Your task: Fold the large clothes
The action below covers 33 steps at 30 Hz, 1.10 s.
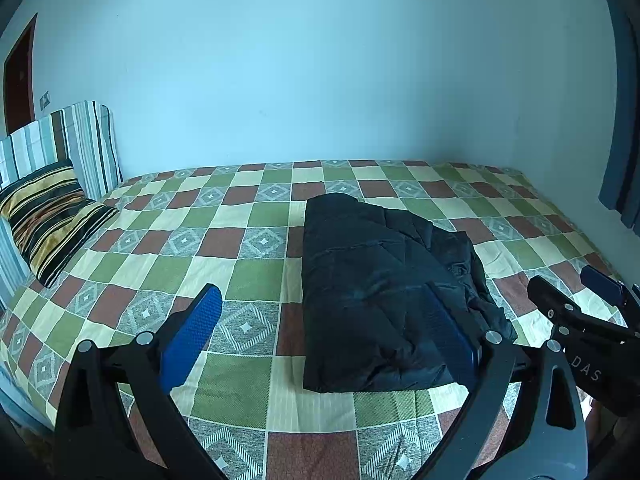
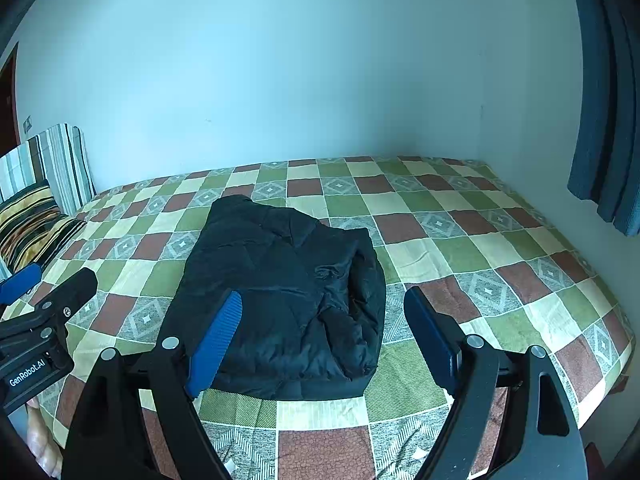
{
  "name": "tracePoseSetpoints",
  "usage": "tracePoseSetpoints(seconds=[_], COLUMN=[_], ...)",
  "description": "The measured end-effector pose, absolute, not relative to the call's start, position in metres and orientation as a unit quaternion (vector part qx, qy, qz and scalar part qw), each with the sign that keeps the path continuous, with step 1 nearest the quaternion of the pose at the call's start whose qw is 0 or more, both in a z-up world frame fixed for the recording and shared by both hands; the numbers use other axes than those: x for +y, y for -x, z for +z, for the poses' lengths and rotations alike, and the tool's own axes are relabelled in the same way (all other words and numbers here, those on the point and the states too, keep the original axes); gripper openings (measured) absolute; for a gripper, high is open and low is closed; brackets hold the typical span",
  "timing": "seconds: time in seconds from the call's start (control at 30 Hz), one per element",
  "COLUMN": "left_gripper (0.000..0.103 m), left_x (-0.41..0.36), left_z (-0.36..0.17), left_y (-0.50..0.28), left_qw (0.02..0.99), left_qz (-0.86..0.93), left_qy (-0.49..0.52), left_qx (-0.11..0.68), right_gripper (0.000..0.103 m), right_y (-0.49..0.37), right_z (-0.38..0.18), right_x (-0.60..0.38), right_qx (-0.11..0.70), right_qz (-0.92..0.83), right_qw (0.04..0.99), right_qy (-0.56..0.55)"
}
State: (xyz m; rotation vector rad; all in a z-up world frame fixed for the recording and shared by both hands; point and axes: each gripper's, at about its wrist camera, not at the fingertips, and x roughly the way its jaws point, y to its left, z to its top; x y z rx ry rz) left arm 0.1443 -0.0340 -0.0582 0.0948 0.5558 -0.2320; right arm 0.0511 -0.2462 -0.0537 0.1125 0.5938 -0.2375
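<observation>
A black jacket [image 1: 384, 300] lies folded into a thick bundle on the bed [image 1: 256, 280], in the middle of the left wrist picture and a little to the right. In the right wrist picture the jacket [image 2: 288, 296] sits at the centre, slightly to the left. The bed has a checked cover of green, cream, brown and grey squares.

The left tongs [image 1: 324, 332] fill the lower part of their picture. They are released, with the blue pads wide apart, and nothing is gripped between them. The right pad shows in front of the jacket; whether it touches the cloth cannot be told.

The right tongs [image 2: 324, 336] are also released, spread wide at the bottom of their picture. The left pad shows in front of the near edge of the jacket, the right pad over the cover beside it. They hold nothing.

Each tongs also appears at the side edge of the other's picture.

A striped pillow [image 1: 48, 216] lies at the left edge of the frame, with a striped cushion [image 1: 76, 140] standing behind it against the pale wall [image 1: 320, 80]. A blue curtain [image 2: 600, 120] hangs at the upper right.
</observation>
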Motion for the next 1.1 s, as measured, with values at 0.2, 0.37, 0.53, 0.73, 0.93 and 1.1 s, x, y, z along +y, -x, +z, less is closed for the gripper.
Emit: tracePoseSetpoints(seconds=[0.2,0.37,0.53,0.73,0.93,1.1], left_gripper=[0.098,0.098,0.098,0.098,0.098,0.098], left_x=[-0.0340,-0.0325,-0.0325,-0.0316,-0.0298,-0.0281], left_z=[-0.0582,-0.0585,-0.0589,-0.0599,-0.0618,-0.0623], left_y=[-0.1446,-0.1451,-0.1441,-0.1444,-0.1478,-0.1477], left_qw=[0.954,0.955,0.955,0.955,0.954,0.955], left_qz=[-0.114,-0.112,-0.111,-0.110,-0.106,-0.103], left_qy=[-0.047,-0.045,-0.049,-0.048,-0.051,-0.050], left_qx=[0.273,0.272,0.270,0.271,0.277,0.275], right_gripper=[0.082,0.082,0.082,0.082,0.082,0.082], right_y=[-0.0510,-0.0516,-0.0521,-0.0531,-0.0535,-0.0532], right_z=[-0.0537,-0.0542,-0.0546,-0.0557,-0.0560,-0.0573], right_x=[-0.2455,-0.2453,-0.2446,-0.2449,-0.2451,-0.2465], right_qx=[0.293,0.292,0.292,0.293,0.294,0.296], right_qz=[-0.116,-0.116,-0.115,-0.114,-0.113,-0.112], right_qw=[0.948,0.948,0.948,0.948,0.948,0.947], right_qy=[-0.055,-0.053,-0.052,-0.052,-0.052,-0.050])
